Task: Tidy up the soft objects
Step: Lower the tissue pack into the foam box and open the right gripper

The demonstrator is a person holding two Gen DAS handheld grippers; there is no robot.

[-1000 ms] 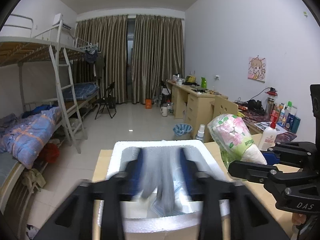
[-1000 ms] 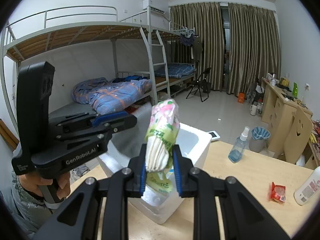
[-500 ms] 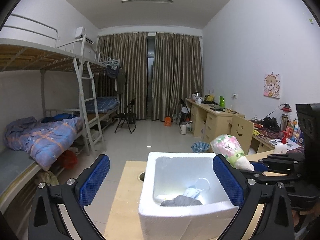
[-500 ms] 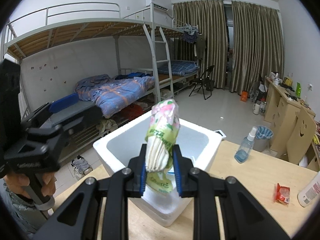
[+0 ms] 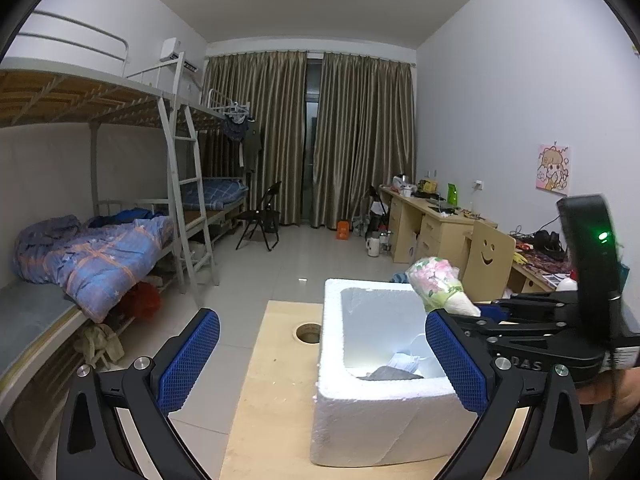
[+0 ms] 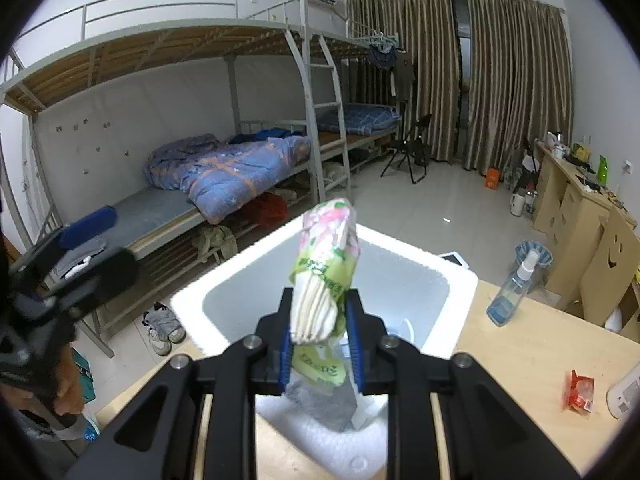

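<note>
A white foam box stands on the wooden table; a grey cloth and white items lie inside it. My left gripper is open and empty, set back to the left of the box. My right gripper is shut on a floral-wrapped tissue pack and holds it upright over the box. The pack also shows in the left wrist view, above the box's right rim.
A blue spray bottle, a red snack packet and a white bottle are on the table to the right. A round cable hole lies behind the box. Bunk beds line the left wall and desks the right.
My left gripper opened and dropped the grey cloth into the box, then drew back and to the left. My right gripper moved the tissue pack over the box.
</note>
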